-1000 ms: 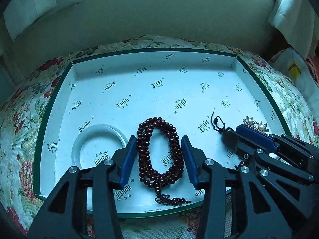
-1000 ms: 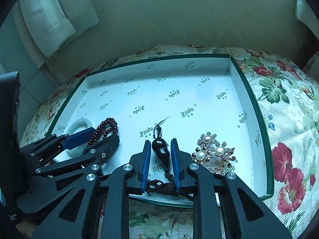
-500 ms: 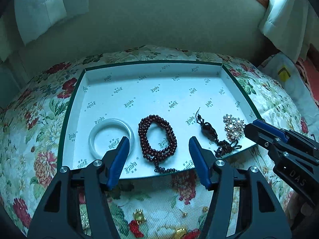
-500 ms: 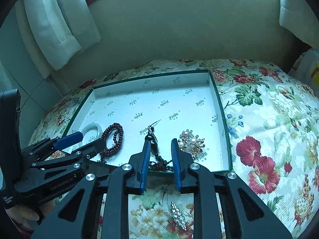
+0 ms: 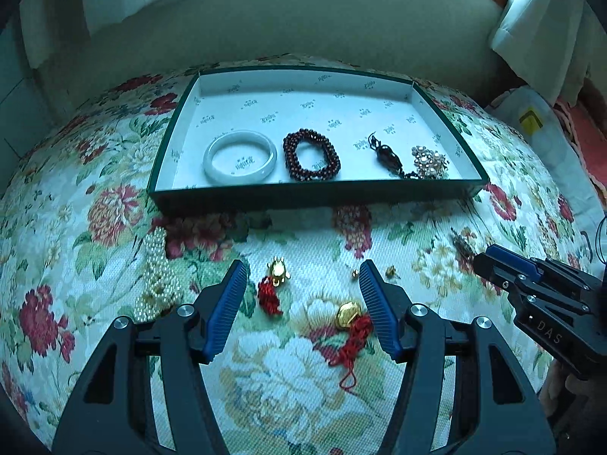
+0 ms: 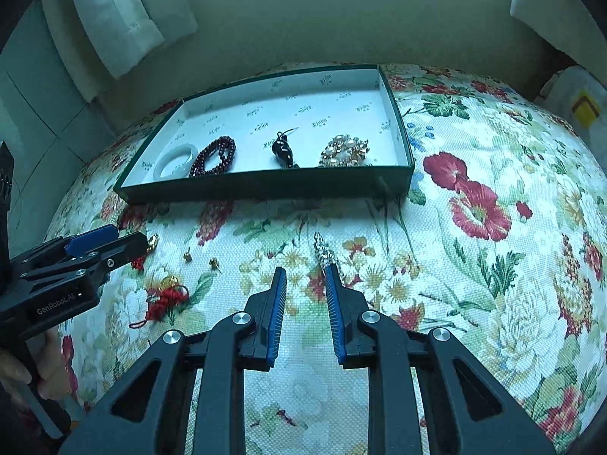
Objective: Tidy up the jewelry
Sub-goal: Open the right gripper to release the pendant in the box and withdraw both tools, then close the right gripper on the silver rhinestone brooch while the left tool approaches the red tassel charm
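Observation:
A green-walled box (image 5: 311, 193) (image 6: 265, 185) holds a white bangle (image 5: 239, 156), a dark red bead bracelet (image 5: 311, 154), a dark pendant on a cord (image 5: 387, 156) and a pearl brooch (image 5: 428, 162). On the floral cloth in front lie a gold charm with red tassel (image 5: 276, 273), a second gold charm on red cord (image 5: 348, 318), a pearl strand (image 5: 157, 276), two small earrings (image 6: 201, 258) and a rhinestone clip (image 6: 325, 251). My left gripper (image 5: 301, 288) is open above the charms. My right gripper (image 6: 303, 284) is open, its right finger beside the clip.
The floral cloth (image 6: 493, 265) covers a rounded surface that falls away at the sides. A beige wall (image 5: 303, 19) and white curtains (image 6: 125, 19) stand behind the box. A white bag (image 5: 531, 121) lies at the far right.
Both grippers have pulled back out of the box and now hover over the cloth in front of it. The bead bracelet and the pendant stay in the box. The loose jewelry came into view.

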Available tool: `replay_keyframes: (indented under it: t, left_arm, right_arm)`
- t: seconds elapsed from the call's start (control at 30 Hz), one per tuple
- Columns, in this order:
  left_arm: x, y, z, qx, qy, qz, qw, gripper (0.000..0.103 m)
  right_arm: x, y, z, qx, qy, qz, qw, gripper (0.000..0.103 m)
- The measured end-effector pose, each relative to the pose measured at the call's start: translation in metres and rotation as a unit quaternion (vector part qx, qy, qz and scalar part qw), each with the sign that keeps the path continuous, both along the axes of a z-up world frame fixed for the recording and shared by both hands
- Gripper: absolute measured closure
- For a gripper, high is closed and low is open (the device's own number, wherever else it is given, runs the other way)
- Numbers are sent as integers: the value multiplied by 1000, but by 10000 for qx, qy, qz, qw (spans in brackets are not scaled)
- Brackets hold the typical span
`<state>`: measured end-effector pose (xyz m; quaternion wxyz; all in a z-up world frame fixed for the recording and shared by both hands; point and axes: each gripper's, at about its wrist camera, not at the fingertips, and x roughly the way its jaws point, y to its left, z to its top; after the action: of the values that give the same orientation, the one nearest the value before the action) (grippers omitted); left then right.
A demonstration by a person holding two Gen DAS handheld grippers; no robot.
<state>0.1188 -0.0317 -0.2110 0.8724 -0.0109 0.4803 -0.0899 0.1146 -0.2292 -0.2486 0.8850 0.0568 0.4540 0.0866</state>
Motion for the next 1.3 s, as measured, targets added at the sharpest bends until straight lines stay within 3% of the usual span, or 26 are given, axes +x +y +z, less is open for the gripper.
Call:
replay_keyframes:
  t: [0.37, 1.03, 1.13, 1.3]
  left_arm:
    - [-15, 16, -12, 85, 189, 222, 9995, 42]
    - [-15, 12, -21, 29, 369, 144, 9992, 42]
    - [-15, 10, -20, 23, 358, 128, 9993, 42]
    - [-18, 7, -18, -3, 341, 80, 9994, 42]
  right_arm:
    - [6, -1, -5, -151, -28, -67, 9999, 81]
    - [23, 2, -17, -383, 30, -38, 9993, 81]
    - [23, 1, -17, -367, 43, -31, 9993, 89]
    - [18, -1, -13, -301, 6, -78, 9995, 90]
